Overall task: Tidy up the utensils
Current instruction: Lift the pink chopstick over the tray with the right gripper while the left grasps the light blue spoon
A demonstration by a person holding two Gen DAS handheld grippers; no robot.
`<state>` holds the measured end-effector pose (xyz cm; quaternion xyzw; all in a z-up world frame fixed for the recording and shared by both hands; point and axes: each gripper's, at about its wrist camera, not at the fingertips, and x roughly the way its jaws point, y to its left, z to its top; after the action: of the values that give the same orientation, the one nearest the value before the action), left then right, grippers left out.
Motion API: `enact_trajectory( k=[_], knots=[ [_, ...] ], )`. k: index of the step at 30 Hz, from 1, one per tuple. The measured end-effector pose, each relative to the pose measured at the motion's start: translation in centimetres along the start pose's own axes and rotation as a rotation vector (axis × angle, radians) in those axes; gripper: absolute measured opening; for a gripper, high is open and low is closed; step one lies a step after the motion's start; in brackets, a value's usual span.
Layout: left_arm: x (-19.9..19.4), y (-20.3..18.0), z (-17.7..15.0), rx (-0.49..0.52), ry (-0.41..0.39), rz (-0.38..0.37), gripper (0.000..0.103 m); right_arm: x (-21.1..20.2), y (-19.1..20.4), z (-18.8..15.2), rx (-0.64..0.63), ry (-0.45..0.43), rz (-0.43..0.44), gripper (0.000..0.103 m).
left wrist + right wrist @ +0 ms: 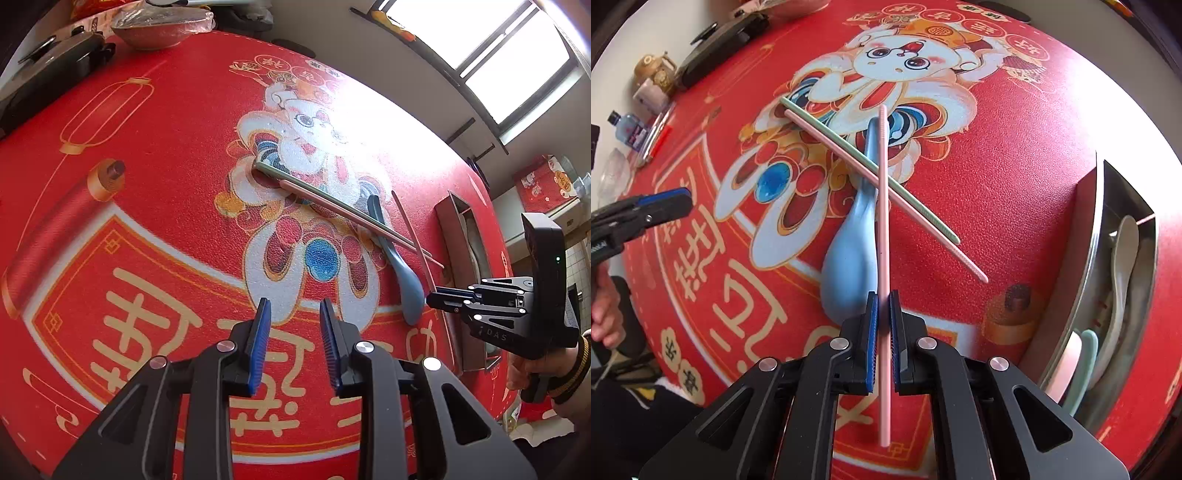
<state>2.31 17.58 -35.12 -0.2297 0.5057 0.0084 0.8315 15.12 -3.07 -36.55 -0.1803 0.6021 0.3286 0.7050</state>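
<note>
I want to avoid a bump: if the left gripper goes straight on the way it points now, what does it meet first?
Probably only the red table cover. The left gripper holds nothing, and the blue spoon and the chopsticks lie off to its right, though depth is hard to judge.

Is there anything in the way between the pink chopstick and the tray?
Nothing visible blocks it. The right hand-held gripper is shut on the pink chopstick, and only bare red tablecloth lies between it and the metal tray to its right.
</note>
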Motion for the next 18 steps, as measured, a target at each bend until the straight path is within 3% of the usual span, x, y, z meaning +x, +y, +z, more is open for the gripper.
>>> enact_trajectory(
  k=[9, 18],
  knots=[
    [2.4, -3.5, 0.6, 0.038, 0.054, -0.045, 0.031, -5.0, -2.3, -2.5, 0.199, -0.191, 0.07, 0.006],
    [7.4, -9.0, 2.2, 0.055, 0.114, -0.077, 0.037, -8.5, -6.4, -5.3, 0.304, -0.295, 0.056, 0.006]
  ],
)
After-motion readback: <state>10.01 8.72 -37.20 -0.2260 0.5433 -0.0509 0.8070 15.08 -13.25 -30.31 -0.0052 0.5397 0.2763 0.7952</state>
